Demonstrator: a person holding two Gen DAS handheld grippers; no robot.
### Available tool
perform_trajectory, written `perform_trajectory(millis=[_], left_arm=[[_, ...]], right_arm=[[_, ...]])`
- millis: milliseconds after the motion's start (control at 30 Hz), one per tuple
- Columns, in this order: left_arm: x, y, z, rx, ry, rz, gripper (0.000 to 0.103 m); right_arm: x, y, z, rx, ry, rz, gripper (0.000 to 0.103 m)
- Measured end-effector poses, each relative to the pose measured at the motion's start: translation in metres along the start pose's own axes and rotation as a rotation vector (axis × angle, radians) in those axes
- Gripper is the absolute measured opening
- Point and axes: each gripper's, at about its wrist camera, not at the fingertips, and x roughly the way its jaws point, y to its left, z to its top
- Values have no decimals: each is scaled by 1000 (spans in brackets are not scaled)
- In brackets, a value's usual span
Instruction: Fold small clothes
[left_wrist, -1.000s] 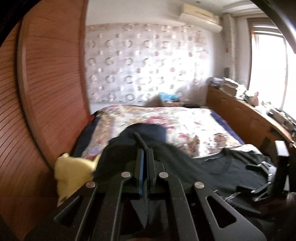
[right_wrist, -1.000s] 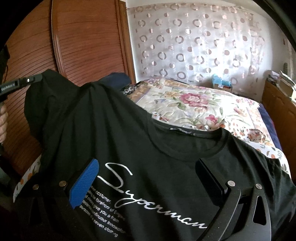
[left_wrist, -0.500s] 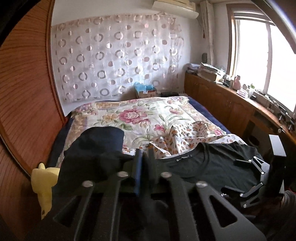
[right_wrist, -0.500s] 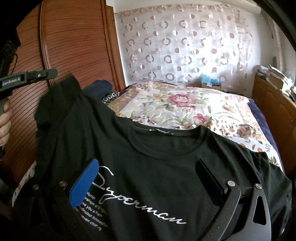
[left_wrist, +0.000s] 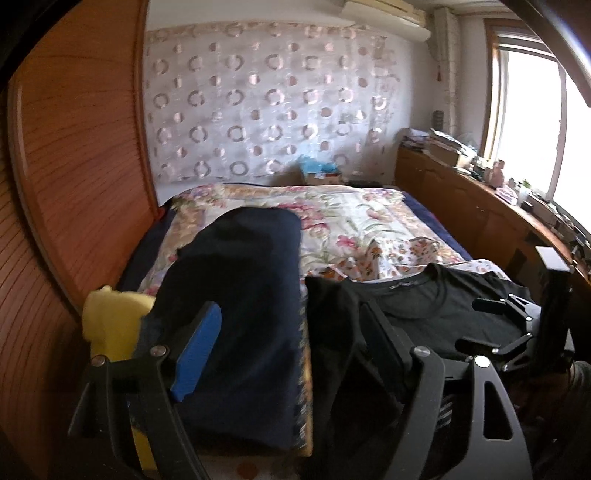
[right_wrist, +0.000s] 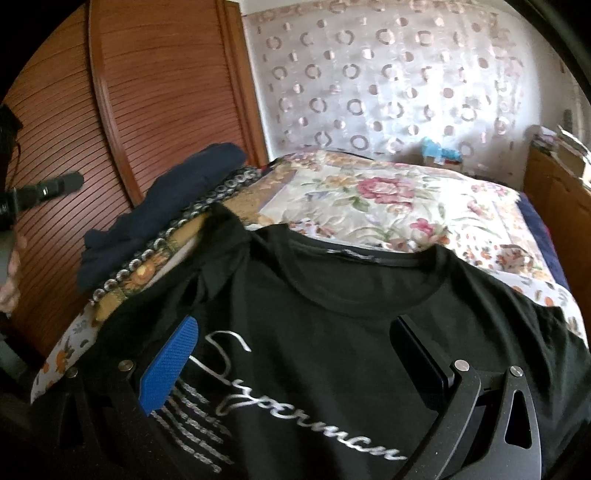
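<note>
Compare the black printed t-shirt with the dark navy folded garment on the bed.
The black printed t-shirt lies spread open, collar showing; the dark navy folded garment sits bundled nearer the wooden wardrobe. The t-shirt carries silver script lettering; the navy garment looks plain. The t-shirt covers more bed. Both are dark fabric resting on the floral bedspread.

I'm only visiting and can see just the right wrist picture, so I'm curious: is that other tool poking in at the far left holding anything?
Observer: No. The left wrist view shows the left gripper with its jaws wide apart. Loose fabric of the black T-shirt lies by one finger.
Visitor: What is in front of it?
Observer: The folded navy garment that you can see, plus a yellow cloth beside it, towards the wooden wall.
Visitor: Where does the light come from?
Observer: From a bright window on the right, above a cluttered wooden ledge.
</note>
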Motion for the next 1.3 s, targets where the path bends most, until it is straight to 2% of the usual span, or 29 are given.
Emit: perform_trajectory(millis=[200, 267, 433, 567, 667, 767, 800, 833, 900, 1133, 1300], left_arm=[[1, 5, -12, -12, 14, 12, 78], [2, 2, -10, -5, 9, 13, 78], [-3, 3, -7, -13, -12, 9, 78], [-5, 5, -10, -14, -9, 16, 78], [-6, 6, -12, -15, -3, 21, 78], [-8, 4, -15, -6, 2, 31, 78], [-8, 4, -16, -3, 3, 34, 78], [-8, 3, -16, -1, 4, 35, 78], [-7, 1, -17, 3, 7, 34, 78], [-2, -9, -16, 15, 6, 15, 78], [5, -20, -13, 32, 6, -10, 78]], right_arm=[[13, -3, 8, -23, 21, 23, 101], [22, -4, 12, -23, 30, 50, 96], [52, 1, 29, -57, 79, 129, 66], [81, 15, 42, -102, 124, 204, 51], [108, 23, 45, -140, 176, 197, 42], [121, 23, 45, -166, 198, 176, 27], [119, 20, 46, -166, 190, 176, 12], [118, 17, 48, -166, 187, 177, 6], [113, 8, 50, -145, 167, 177, 2], [66, -28, 63, -27, 50, 194, 2], [53, -39, 57, -28, 26, 91, 2]])
